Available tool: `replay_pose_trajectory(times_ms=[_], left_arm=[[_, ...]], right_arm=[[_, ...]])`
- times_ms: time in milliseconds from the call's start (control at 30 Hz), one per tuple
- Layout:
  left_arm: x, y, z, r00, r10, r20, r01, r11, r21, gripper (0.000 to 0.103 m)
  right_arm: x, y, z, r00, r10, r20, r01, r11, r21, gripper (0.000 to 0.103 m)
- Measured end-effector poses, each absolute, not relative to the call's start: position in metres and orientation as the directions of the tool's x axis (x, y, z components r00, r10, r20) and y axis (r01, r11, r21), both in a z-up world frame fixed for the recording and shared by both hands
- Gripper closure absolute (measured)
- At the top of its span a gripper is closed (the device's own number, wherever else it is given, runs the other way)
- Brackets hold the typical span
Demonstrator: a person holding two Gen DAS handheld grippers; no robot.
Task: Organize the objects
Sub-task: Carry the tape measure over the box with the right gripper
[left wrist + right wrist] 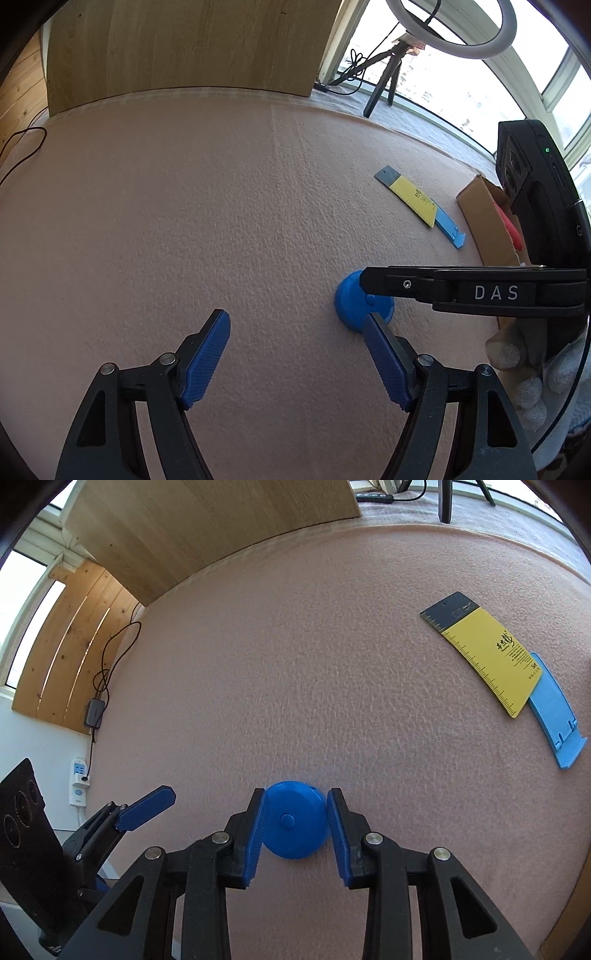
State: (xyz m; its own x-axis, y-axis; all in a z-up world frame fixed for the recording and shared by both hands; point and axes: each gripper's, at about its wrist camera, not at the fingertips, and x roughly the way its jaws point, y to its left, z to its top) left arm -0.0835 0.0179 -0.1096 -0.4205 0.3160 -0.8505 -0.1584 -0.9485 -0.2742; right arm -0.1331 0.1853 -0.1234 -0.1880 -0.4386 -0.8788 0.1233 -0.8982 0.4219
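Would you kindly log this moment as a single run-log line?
left hand-held gripper: open, empty | right hand-held gripper: closed around blue tape measure on the pink mat | yellow ruler: untouched | box: far right

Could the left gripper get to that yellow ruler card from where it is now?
Probably not directly. The left gripper is open and empty, but the right gripper, closing around the blue round disc, lies across the path to the yellow ruler card. It would need to go over or around.
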Motion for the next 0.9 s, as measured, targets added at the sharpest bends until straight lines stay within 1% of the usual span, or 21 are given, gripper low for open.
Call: replay_pose_trajectory(times_ms=[67, 233, 400, 433, 467, 667, 900], left_arm=[[-0.081, 0.019, -0.112, -0.409, 0.334, -0.849, -0.169, -0.942, -0.289, 0.028], [-0.082, 0.028, -0.12, -0.372, 0.376, -0.848, -0.188, -0.926, -0.328, 0.034], [-0.087, 0.042, -0.124, -0.344, 0.42, -0.84, -0.22, -0.906, -0.363, 0.034], [-0.088, 0.045, -0.125, -0.333, 0.43, -0.839, -0.229, -0.9, -0.371, 0.037], [-0.089, 0.048, -0.127, -0.321, 0.44, -0.839, -0.234, -0.895, -0.38, 0.042], [-0.096, 0.059, -0.133, -0.294, 0.464, -0.836, -0.249, -0.881, -0.401, 0.056], [-0.1, 0.061, -0.135, -0.301, 0.464, -0.833, -0.245, -0.882, -0.403, 0.058]], right_arm=[[-0.129, 0.181, -0.117, -0.19, -0.45, -0.873, 0.152, -0.892, 0.426, 0.073], [-0.125, 0.183, -0.118, -0.179, -0.419, -0.89, 0.157, -0.905, 0.395, 0.073], [-0.124, 0.186, -0.128, -0.16, -0.422, -0.892, 0.136, -0.905, 0.404, 0.073], [-0.125, 0.186, -0.13, -0.153, -0.427, -0.891, 0.134, -0.902, 0.41, 0.073], [-0.124, 0.186, -0.132, -0.147, -0.431, -0.89, 0.132, -0.901, 0.414, 0.073], [-0.126, 0.185, -0.137, -0.146, -0.438, -0.887, 0.127, -0.897, 0.423, 0.074], [-0.123, 0.187, -0.139, -0.163, -0.439, -0.884, 0.121, -0.898, 0.423, 0.076]])
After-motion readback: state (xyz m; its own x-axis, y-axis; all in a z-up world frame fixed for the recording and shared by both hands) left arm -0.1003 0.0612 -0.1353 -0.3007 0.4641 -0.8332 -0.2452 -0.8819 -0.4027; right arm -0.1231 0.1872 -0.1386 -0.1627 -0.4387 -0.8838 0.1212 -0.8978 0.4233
